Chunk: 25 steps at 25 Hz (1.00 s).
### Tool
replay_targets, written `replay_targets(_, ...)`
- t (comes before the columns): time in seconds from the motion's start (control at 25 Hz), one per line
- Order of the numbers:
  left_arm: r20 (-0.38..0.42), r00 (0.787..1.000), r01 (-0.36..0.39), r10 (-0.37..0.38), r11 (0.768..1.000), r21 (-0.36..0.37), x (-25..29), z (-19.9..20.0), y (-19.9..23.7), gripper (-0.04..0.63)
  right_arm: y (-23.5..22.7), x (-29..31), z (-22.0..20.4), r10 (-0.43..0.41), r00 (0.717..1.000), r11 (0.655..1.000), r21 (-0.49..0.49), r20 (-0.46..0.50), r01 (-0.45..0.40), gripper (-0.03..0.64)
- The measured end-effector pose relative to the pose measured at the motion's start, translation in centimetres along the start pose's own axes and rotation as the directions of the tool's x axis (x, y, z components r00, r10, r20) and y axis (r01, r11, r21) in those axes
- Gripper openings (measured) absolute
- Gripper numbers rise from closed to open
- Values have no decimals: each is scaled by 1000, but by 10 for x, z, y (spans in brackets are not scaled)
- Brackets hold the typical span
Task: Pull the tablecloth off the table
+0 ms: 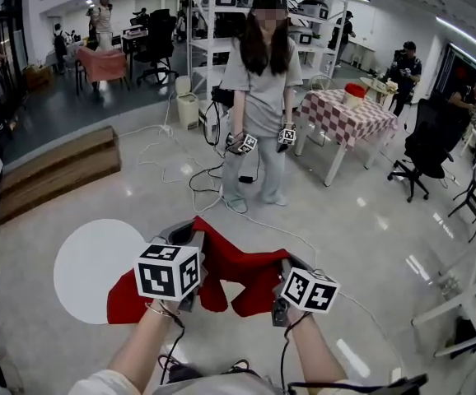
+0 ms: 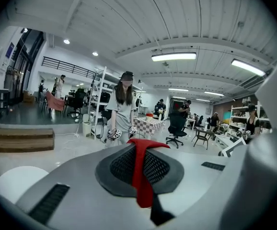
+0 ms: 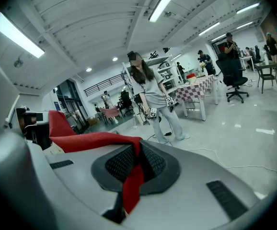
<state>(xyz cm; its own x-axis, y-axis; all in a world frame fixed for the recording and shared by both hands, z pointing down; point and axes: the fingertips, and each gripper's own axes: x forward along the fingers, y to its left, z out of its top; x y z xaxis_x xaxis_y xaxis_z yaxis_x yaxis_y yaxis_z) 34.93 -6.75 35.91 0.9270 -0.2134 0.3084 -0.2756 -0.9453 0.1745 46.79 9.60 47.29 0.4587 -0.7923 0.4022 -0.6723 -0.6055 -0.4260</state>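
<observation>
left tool and right tool each pinching red tablecloth edge, beside white round table, open floor ahead

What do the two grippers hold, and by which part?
Both hold the red tablecloth. The left gripper and the right gripper each pinch a narrow fold along its top, jaws shut.

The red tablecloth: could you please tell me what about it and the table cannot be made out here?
- Left gripper view: the left gripper shows only a pinched strip of tablecloth; its body cuts off the white table.
- Right gripper view: the body of the right gripper hides the cloth's hanging part.
- Head view: both grippers cover the cloth's near part; whether it touches the table's rim cannot be told.
</observation>
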Motion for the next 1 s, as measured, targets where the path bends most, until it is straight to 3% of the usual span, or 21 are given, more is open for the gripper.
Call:
replay_targets(0.48, -96, 977, 198, -190, 977, 76, 41, -20, -107, 20, -87, -61, 2, -155, 986, 984, 99, 58, 149, 34)
replay_targets(0.76, -108, 977, 191, -186, 981, 37, 51, -36, -113, 20, -104, -77, 3, -192, 979, 980, 61, 66, 188, 34)
replay_targets(1.0, -106, 979, 178, -172, 983, 46, 53, -45, -102, 20, -103, -81, 8, -211, 974, 977, -2, 79, 212, 34)
